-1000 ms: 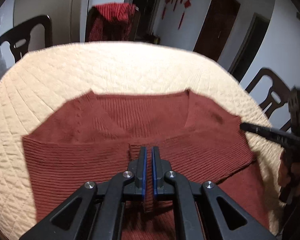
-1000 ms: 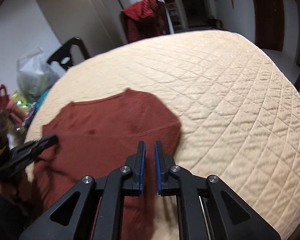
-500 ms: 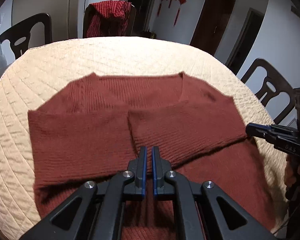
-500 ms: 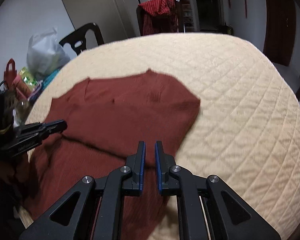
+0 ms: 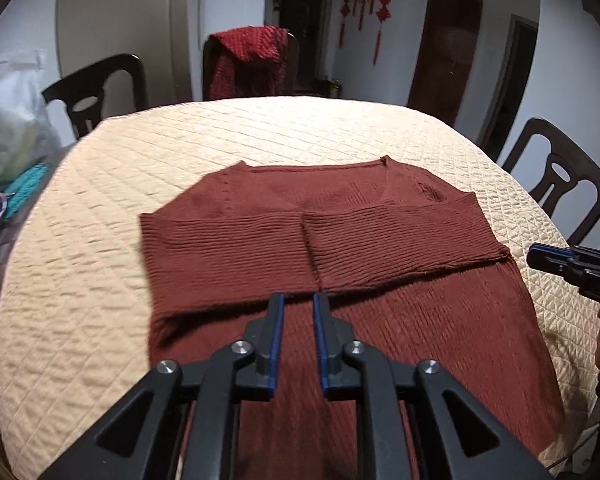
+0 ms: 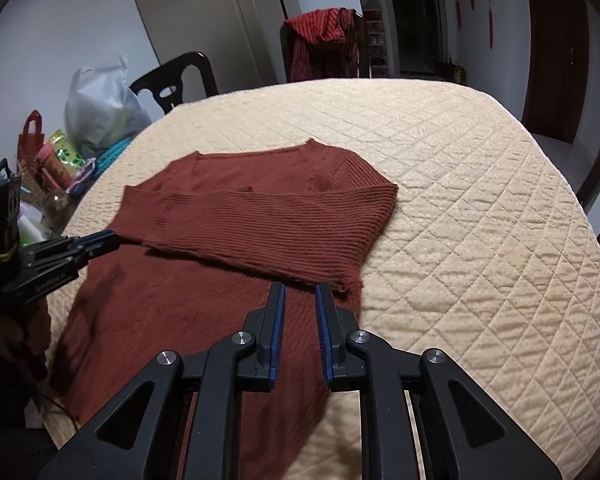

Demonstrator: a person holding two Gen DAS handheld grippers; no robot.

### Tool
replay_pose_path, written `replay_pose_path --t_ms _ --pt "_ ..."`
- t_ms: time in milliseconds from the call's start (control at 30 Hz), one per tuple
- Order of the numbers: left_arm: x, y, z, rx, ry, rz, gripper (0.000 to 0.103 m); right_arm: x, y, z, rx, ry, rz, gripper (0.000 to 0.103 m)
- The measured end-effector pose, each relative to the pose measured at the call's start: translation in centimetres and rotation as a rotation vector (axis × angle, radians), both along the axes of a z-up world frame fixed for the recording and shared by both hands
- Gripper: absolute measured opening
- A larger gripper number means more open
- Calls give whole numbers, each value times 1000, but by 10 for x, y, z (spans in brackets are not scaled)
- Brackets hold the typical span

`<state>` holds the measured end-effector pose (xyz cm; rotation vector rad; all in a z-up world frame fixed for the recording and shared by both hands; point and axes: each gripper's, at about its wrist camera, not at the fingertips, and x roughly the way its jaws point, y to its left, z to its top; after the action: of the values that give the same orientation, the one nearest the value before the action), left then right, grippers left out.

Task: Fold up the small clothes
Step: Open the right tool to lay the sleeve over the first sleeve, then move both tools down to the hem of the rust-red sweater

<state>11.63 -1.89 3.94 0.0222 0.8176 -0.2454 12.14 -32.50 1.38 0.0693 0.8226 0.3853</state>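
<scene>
A rust-red ribbed sweater [image 5: 340, 248] lies flat on the cream quilted table [image 5: 80, 280], neckline at the far side. Both sleeves are folded across the chest and their cuffs meet near the middle. My left gripper [image 5: 299, 297] hovers above the lower body of the sweater, just short of the cuffs. Its jaws are opening and nothing is between them. My right gripper [image 6: 300, 287] hangs over the right side of the sweater [image 6: 260, 232], near the folded sleeve's edge. Its jaws are opening too, with nothing between them. Each gripper also shows in the other's view: right gripper [image 5: 534, 254], left gripper [image 6: 112, 236].
Dark wooden chairs [image 5: 560, 184] ring the table, and one at the far side carries a red garment [image 5: 252, 60]. A plastic bag [image 6: 100, 108] and small clutter [image 6: 48, 160] sit beyond the table's left edge. A hand [image 6: 8, 332] holds the left gripper.
Both grippers have drawn back from the folded sleeves toward the sweater's hem and risen a little. Their jaws, shut before, now stand slightly apart. The sleeves stay folded.
</scene>
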Motion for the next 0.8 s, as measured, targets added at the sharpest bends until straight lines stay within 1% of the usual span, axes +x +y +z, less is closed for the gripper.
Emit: replay_pose_path --t_ms 67,133,167,367,533,633,767,800 --pt "-8 3 3 11 -11 22 22 -7 4 5 9 -16 10 17" --pt "-15 6 7 20 -22 41 23 -14 8 12 19 -34 21 26" --pt "-19 7 8 20 -26 50 24 -18 10 14 21 -41 24 27" --pt "-42 18 17 22 -59 95 30 -42 15 26 23 -76 53 28" --pt "-64 25 21 51 -82 127 32 -59 14 29 26 -92 56 28" --pt "-75 27 19 55 -89 133 34 -68 13 27 35 -94 50 28" --pt "-85 29 10 52 -75 133 35 -76 12 16 49 -73 42 30" --pt "-87 29 7 51 -69 132 35 -77 12 13 51 -67 40 33"
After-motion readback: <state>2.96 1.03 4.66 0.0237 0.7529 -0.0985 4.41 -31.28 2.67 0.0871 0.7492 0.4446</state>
